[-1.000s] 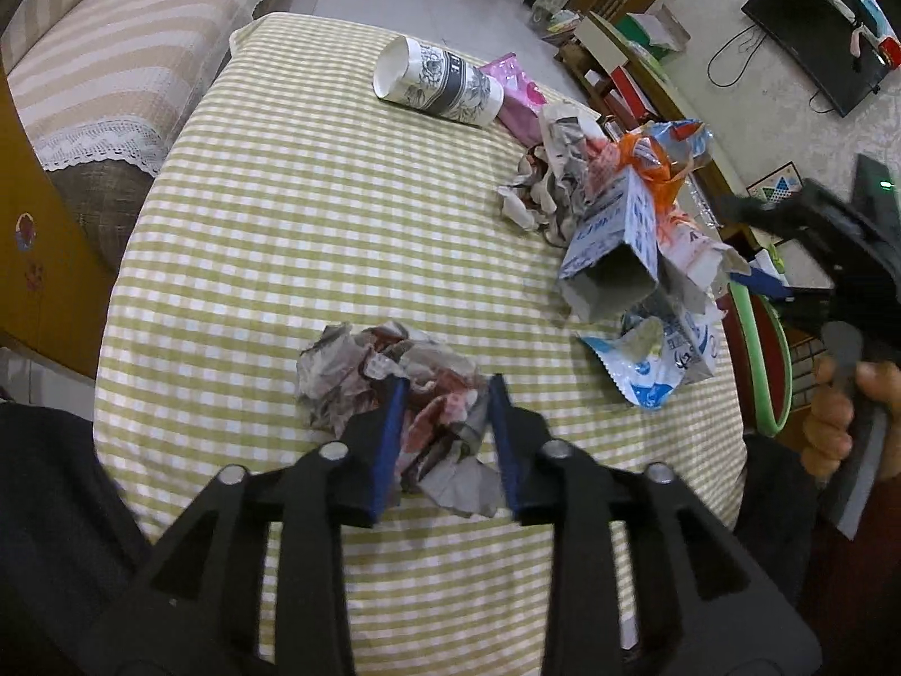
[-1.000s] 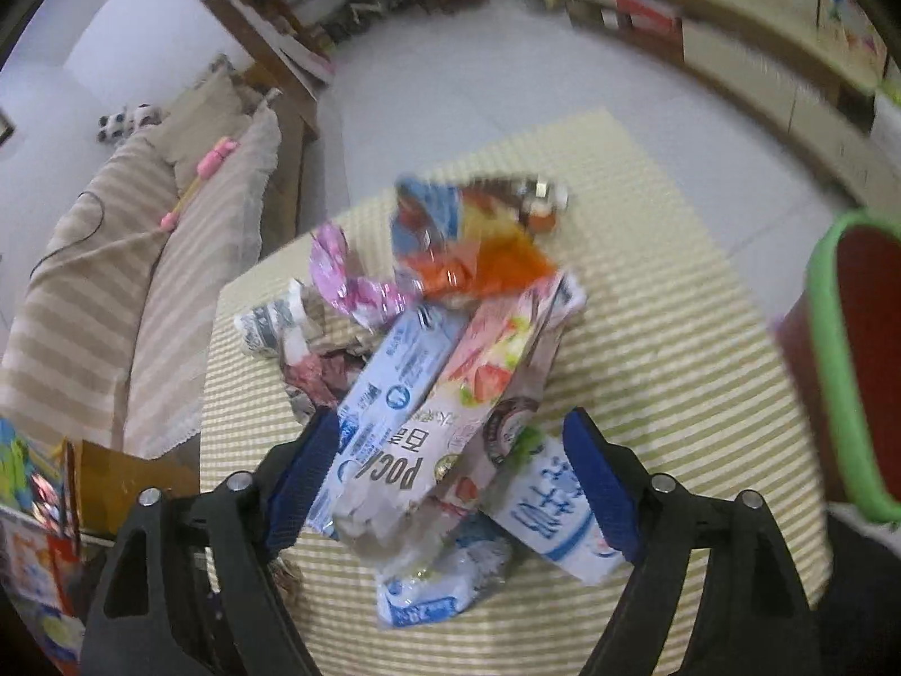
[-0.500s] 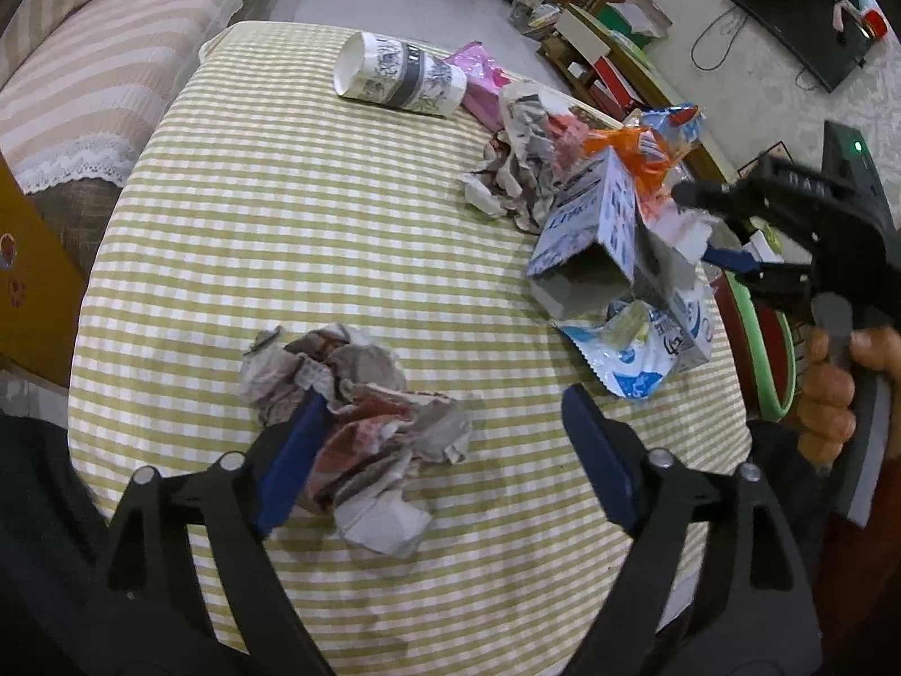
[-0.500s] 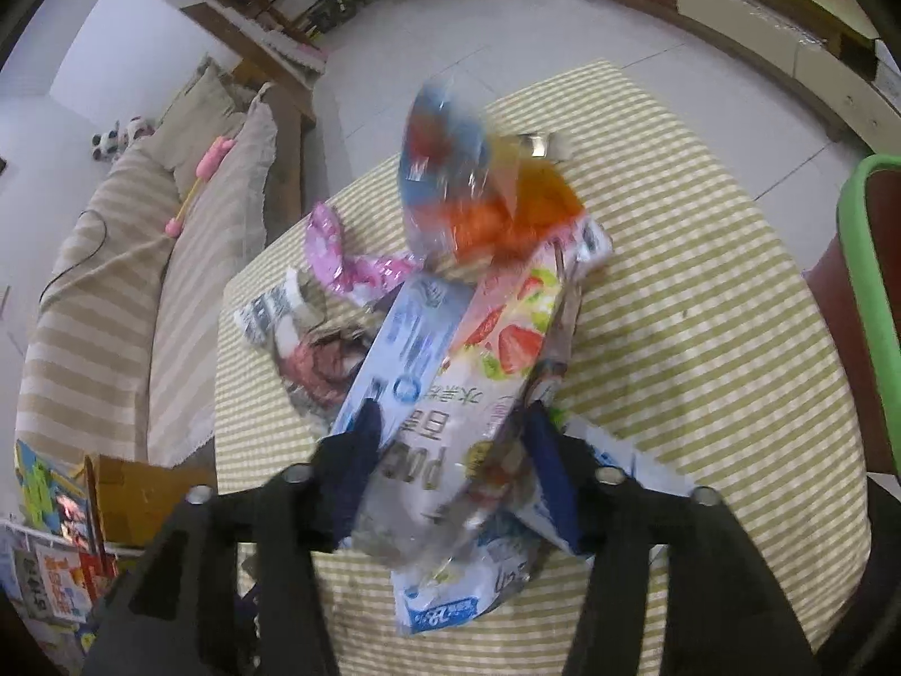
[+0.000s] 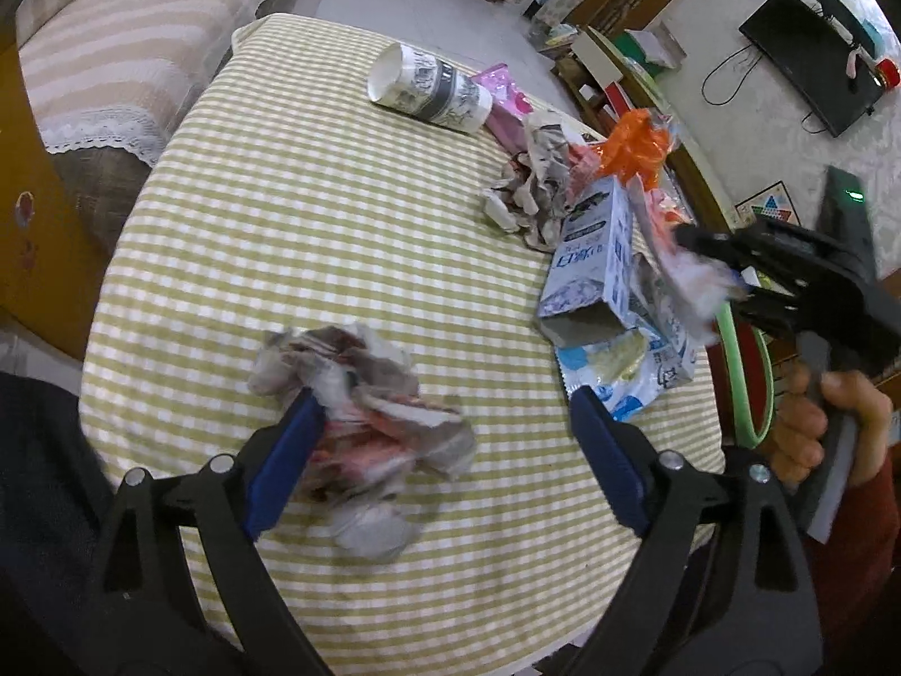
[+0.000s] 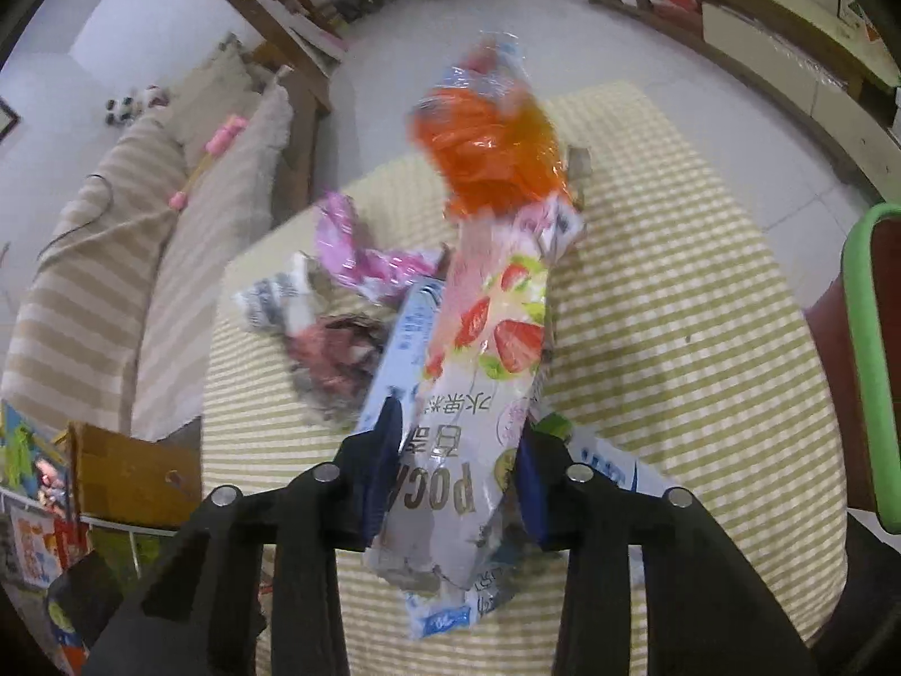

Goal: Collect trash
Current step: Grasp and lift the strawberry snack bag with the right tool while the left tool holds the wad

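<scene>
A crumpled newspaper ball (image 5: 371, 411) lies on the green-checked tablecloth (image 5: 310, 225) between the jaws of my left gripper (image 5: 445, 400), which are opening; only the left pad is near the paper. My right gripper (image 6: 459, 428) is closing, its pads pressing a strawberry-printed snack wrapper (image 6: 484, 372) that stands lifted above the table. An orange plastic bag (image 6: 495, 152) is bunched at the wrapper's far end. Beside it lies a blue-and-white milk carton (image 5: 597, 259). In the left wrist view the right gripper (image 5: 726, 276) shows at the table's right edge, held by a hand.
A paper cup (image 5: 428, 90) lies on its side at the far end, next to a pink wrapper (image 5: 504, 96). Another newspaper wad (image 5: 535, 180) and a blue-white pouch (image 5: 630, 366) lie nearby. A green-rimmed red bin (image 6: 867, 338) stands off the right edge; a striped sofa (image 5: 124, 45) stands left.
My left gripper went from shut on the newspaper ball to wide apart, leaving the ball on the cloth. My right gripper closed on the strawberry wrapper and raised it with the orange bag.
</scene>
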Motion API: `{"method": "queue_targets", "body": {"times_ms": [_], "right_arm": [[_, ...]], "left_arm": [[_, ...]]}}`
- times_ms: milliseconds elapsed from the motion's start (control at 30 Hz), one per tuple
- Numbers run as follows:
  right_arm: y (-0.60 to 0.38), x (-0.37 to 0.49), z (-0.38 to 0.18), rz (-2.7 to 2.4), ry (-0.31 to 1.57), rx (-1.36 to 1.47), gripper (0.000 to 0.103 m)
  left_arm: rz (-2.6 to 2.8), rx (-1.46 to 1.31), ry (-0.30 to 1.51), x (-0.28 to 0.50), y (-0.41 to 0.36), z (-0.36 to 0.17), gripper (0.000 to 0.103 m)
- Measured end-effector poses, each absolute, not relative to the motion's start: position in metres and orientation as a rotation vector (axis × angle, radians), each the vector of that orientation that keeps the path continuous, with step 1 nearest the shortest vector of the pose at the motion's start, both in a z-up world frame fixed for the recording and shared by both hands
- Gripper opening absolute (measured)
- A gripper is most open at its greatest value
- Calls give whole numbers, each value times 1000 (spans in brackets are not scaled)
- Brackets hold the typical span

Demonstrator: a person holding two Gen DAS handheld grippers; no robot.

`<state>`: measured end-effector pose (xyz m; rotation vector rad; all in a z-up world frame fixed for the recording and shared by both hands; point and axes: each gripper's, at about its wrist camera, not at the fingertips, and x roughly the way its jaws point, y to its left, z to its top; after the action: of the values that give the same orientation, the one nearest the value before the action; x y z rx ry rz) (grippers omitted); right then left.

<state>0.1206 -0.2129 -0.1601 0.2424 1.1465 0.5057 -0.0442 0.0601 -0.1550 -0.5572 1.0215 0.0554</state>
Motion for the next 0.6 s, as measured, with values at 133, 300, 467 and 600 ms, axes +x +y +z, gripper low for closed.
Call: {"method": "queue_targets", "body": {"times_ms": [133,300,467,600], "right_arm": [[-228,98,-150,547,1130,295,11],[-238,72,-149,549,1133,310,10],[-235,52,-158,555,1186,271,14],[-236,49,-157,508,1162,225,50]], "left_arm": [[51,-551,1043,-43,58,-161,86],[79,-509,1058,-40,55,-166,76],[104,-520,1052,-41,66,-166,31],[102,-533,1035,-44,71,-164,21]]}}
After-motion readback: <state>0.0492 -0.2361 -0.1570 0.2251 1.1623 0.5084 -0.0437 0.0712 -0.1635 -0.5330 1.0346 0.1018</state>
